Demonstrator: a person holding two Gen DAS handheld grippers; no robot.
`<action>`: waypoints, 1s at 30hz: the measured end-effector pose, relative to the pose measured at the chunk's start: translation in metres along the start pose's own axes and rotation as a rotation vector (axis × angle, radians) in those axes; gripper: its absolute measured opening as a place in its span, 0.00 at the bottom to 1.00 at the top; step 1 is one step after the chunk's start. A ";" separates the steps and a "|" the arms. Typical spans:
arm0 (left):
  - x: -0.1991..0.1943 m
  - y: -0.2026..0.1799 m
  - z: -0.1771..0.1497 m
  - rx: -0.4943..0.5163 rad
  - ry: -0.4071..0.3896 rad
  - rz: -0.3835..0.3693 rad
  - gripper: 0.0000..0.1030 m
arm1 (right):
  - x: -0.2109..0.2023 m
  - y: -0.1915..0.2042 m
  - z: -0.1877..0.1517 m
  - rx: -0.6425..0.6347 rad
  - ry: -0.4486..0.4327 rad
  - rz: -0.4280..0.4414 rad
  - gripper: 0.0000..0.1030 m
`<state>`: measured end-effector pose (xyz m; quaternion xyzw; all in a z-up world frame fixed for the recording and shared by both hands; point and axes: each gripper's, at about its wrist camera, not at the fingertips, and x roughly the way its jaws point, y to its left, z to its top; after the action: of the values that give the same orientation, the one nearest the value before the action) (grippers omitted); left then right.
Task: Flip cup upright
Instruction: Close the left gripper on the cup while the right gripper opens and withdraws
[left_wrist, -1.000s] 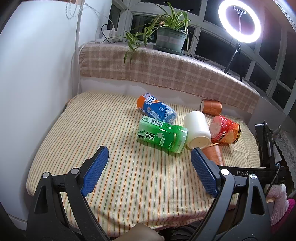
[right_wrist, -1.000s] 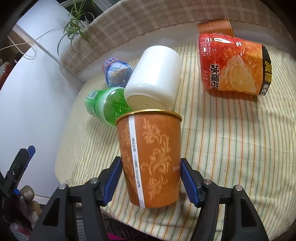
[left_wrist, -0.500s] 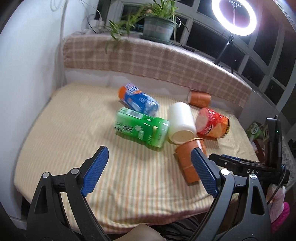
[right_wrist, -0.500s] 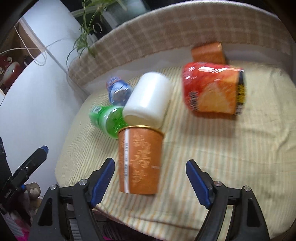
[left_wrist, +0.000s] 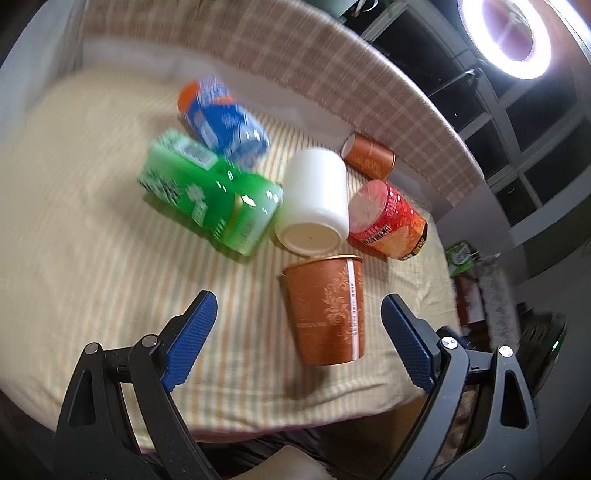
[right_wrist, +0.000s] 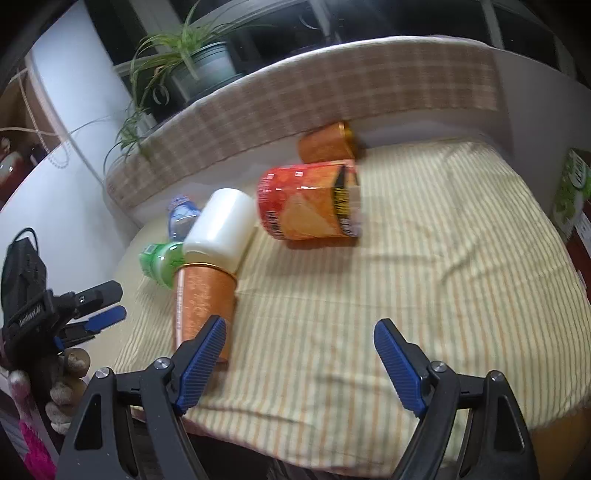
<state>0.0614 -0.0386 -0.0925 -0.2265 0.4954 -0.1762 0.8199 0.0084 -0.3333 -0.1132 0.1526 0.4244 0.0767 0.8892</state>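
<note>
An orange paper cup (left_wrist: 327, 308) with a pale floral print stands upright near the front edge of the striped cloth (left_wrist: 85, 236). It also shows in the right wrist view (right_wrist: 205, 302). My left gripper (left_wrist: 299, 325) is open, its jaws wide on either side of the cup without touching it. My right gripper (right_wrist: 299, 356) is open and empty, drawn back to the right of the cup. A second orange cup (left_wrist: 369, 155) lies on its side at the back, also in the right wrist view (right_wrist: 328, 142).
A white cup (left_wrist: 317, 203), a green bottle (left_wrist: 207, 195), a blue bottle (left_wrist: 221, 118) and a red-orange cup (left_wrist: 388, 221) lie on their sides behind the upright cup. A checked ledge (right_wrist: 295, 99) with a potted plant (right_wrist: 195, 66) runs along the back.
My right gripper opened, let go of the orange cup and pulled back to the right. My left gripper swung toward the cup, which now stands between its jaws.
</note>
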 end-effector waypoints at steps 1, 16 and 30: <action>0.005 0.001 0.001 -0.017 0.020 -0.016 0.90 | -0.001 -0.003 -0.001 0.006 -0.001 -0.004 0.82; 0.050 -0.020 0.009 -0.011 0.117 0.000 0.84 | -0.004 -0.024 -0.007 0.063 -0.011 -0.017 0.82; 0.079 -0.018 0.007 -0.019 0.159 0.059 0.84 | -0.002 -0.034 -0.011 0.088 -0.006 -0.021 0.82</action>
<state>0.1015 -0.0932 -0.1378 -0.2050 0.5671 -0.1647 0.7805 -0.0014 -0.3639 -0.1297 0.1873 0.4263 0.0480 0.8837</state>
